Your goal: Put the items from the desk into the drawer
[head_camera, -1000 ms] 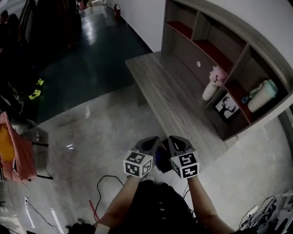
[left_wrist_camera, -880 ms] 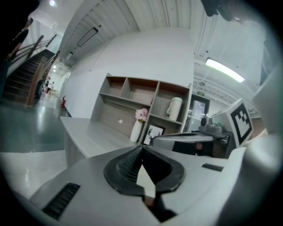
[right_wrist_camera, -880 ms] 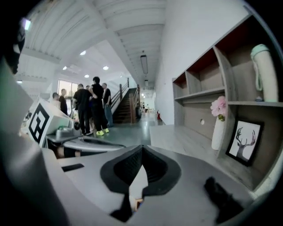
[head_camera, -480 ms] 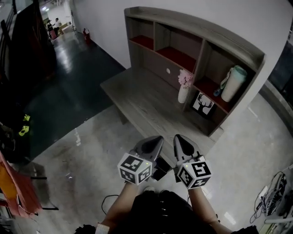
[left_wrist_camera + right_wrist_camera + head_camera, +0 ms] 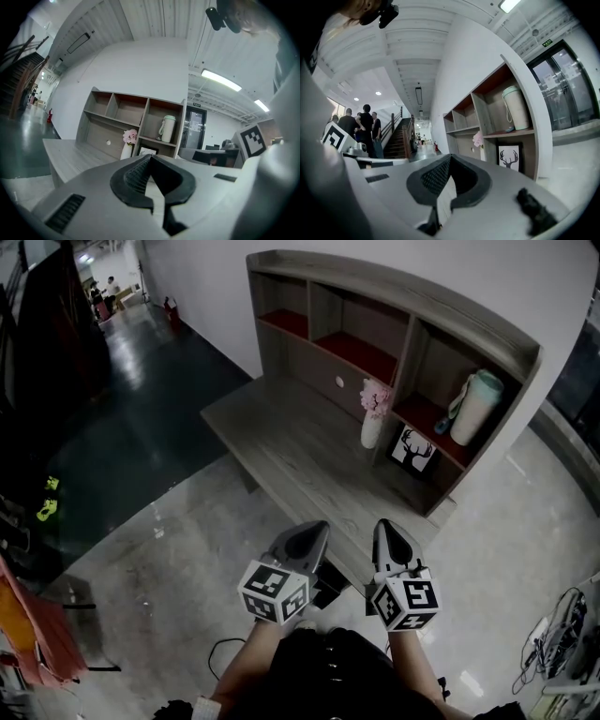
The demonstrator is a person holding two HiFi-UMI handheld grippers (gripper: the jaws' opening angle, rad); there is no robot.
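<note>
Left gripper [image 5: 309,532] and right gripper [image 5: 387,529]: side by side at the near edge, low in front of the body. Both clenched, jaws pressed together, nothing between them. Well short of the desk.

Grey wood-grain desk [image 5: 281,442] with a shelved hutch along its far right side. Grey drawer front with a small white knob [image 5: 328,379] in the hutch's lower panel; looks shut.

Items, all outside the drawer:
- White slim vase of pink flowers [image 5: 373,423]: upright on the desktop, just in front of a hutch partition.
- Black-and-white framed deer picture [image 5: 413,450]: upright in the low right compartment, just right of the vase.
- Mint-green cylindrical bottle with a carry strap [image 5: 474,407]: on the red shelf above the picture, leaning slightly.

Handling, as judged:
- Vase probably ceramic, brittle, top-heavy. Best taken round the body below the neck, never by the blossoms.
- Frame light, stiff, thin, possibly glazed. Pinch across the top edge.
- Bottle smooth and likely slippery, perhaps too wide for the jaws. Strap or lid a safer hold.
</note>
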